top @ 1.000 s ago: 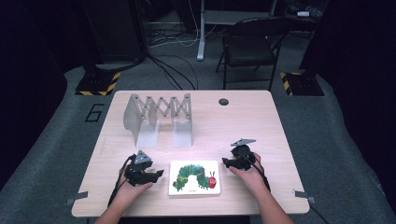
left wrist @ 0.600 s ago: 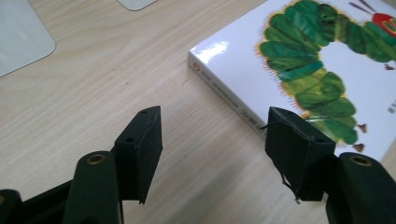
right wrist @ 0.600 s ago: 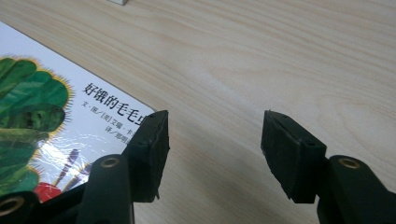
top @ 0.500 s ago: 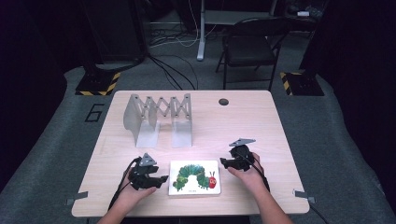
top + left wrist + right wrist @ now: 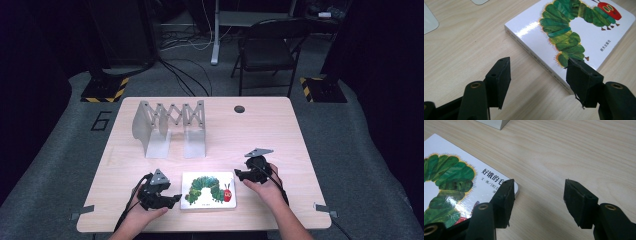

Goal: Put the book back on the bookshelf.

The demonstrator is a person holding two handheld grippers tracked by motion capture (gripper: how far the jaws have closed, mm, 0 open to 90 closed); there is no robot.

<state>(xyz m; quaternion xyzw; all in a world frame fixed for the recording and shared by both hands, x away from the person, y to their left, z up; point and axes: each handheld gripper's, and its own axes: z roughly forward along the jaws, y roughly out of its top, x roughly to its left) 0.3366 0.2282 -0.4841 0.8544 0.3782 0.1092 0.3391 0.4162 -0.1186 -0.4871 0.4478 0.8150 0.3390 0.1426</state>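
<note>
A caterpillar picture book (image 5: 208, 190) lies flat at the near edge of my wooden counter (image 5: 280, 135). My left hand-held gripper (image 5: 172, 201) sits at its left edge, jaws parted and just reopened, one over the cover's corner, gripping nothing. My right hand-held gripper (image 5: 239, 175) waits at the far right corner, jaws apart and empty. A grey accordion book rack (image 5: 170, 127) stands behind
</note>
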